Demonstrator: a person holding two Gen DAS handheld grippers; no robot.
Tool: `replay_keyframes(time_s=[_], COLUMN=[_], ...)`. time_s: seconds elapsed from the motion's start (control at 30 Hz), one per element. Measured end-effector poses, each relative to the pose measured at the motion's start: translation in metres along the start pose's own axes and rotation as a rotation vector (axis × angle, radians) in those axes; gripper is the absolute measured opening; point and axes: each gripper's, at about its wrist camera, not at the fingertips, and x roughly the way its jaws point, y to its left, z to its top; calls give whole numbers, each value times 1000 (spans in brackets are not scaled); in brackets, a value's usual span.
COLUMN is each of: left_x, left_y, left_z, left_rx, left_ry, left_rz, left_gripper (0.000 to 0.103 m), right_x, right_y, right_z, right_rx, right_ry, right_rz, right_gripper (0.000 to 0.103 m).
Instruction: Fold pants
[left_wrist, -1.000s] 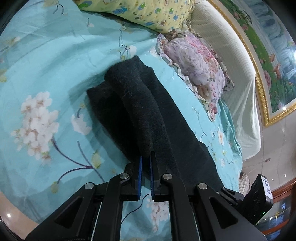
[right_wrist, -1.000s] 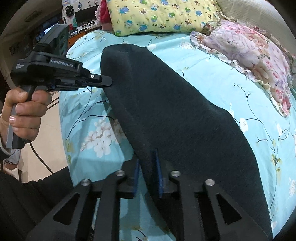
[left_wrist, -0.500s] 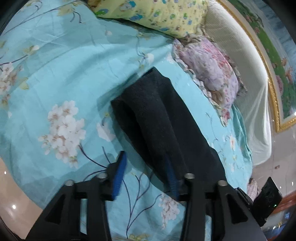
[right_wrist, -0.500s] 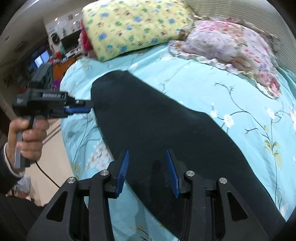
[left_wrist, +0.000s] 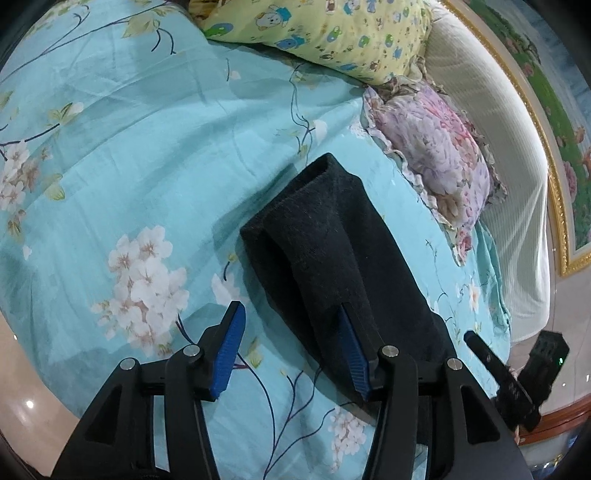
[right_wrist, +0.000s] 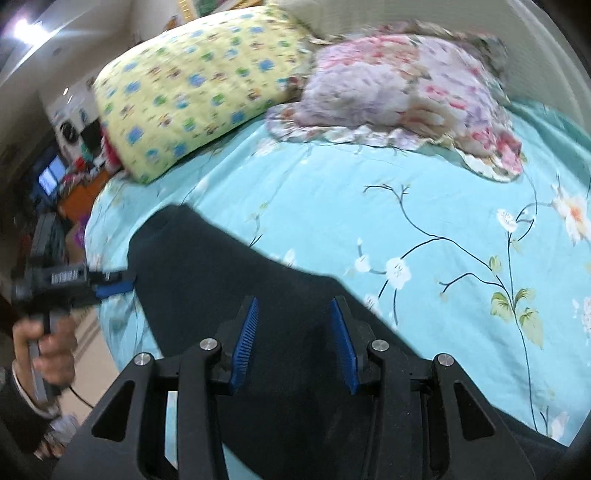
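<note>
A yellow cartoon-print pillow (left_wrist: 332, 33) and a pink floral pillow (left_wrist: 436, 155) lie at the far end of the turquoise floral bedsheet (left_wrist: 140, 155).

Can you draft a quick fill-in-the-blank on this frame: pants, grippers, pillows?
1. The dark pants lie on a floral ____ bedsheet.
2. The left gripper has just been opening; its jaws stand ____, pressing on nothing.
3. The right gripper holds ____ between its pads.
4. Beside the pink pillow lies a ____ one.

Missing words: turquoise; open; nothing; yellow
</note>
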Motion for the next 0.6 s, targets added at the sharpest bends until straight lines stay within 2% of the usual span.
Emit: replay_keyframes(time_s=[0.2, 0.47, 0.5, 0.53, 0.6], left_x=[9, 29, 31, 33, 36], left_y=[3, 4, 4, 3, 0], left_z=[8, 19, 20, 23, 27], left_rx=[-10, -21, -22, -27, -24], left_ry=[11, 23, 21, 19, 12], left_rz=[9, 11, 12, 14, 16], left_gripper=[53, 56, 56, 56, 51], right_x=[33, 86, 88, 87, 85], right_y=[-23, -29, -28, -26, -23], right_z=[23, 28, 28, 28, 29], right_rx=[43, -19, -30, -42, -48], right_ry=[67, 226, 225, 221, 214], right_rz=[-10, -1, 1, 20, 37], right_gripper=[42, 42, 36, 20, 14])
